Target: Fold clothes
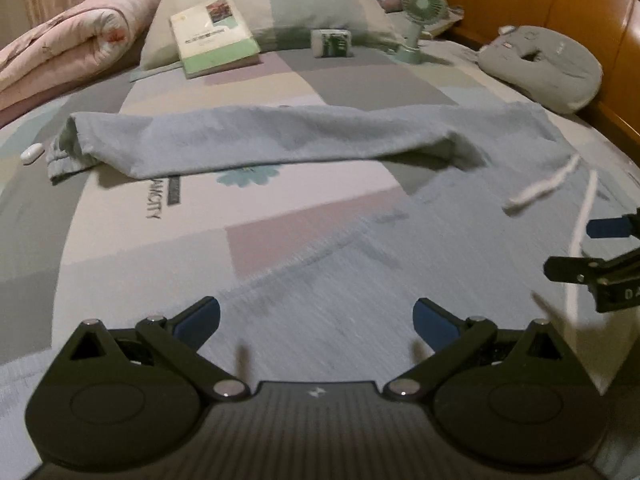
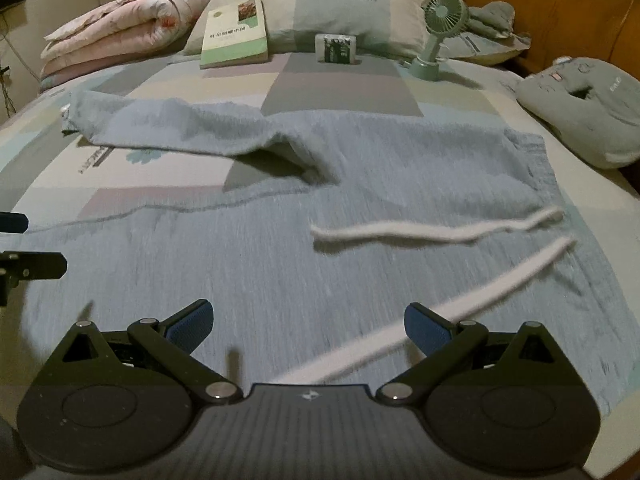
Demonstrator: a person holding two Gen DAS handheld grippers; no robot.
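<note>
Both grippers spread wide above light-blue trousers (image 2: 360, 168) on a bed (image 1: 280, 88).

Left gripper (image 1: 316, 320) and right gripper (image 2: 308, 322) grip nothing; a white drawstring (image 2: 432, 232) crosses the right gripper's span. Beyond lie a book (image 1: 214, 34), desk fan (image 1: 420, 12), pillow (image 2: 352, 4) and folded quilt (image 1: 76, 36); patchwork sheet is bare between the trouser legs.

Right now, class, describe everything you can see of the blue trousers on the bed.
The light blue trousers look like soft knitted cotton. They lie flat and unfolded on the patchwork bedsheet, legs spread apart, one leg stretching away leftward with its cuff crumpled. Two white drawstrings trail loose across the waist. Neither open gripper holds them.
</note>
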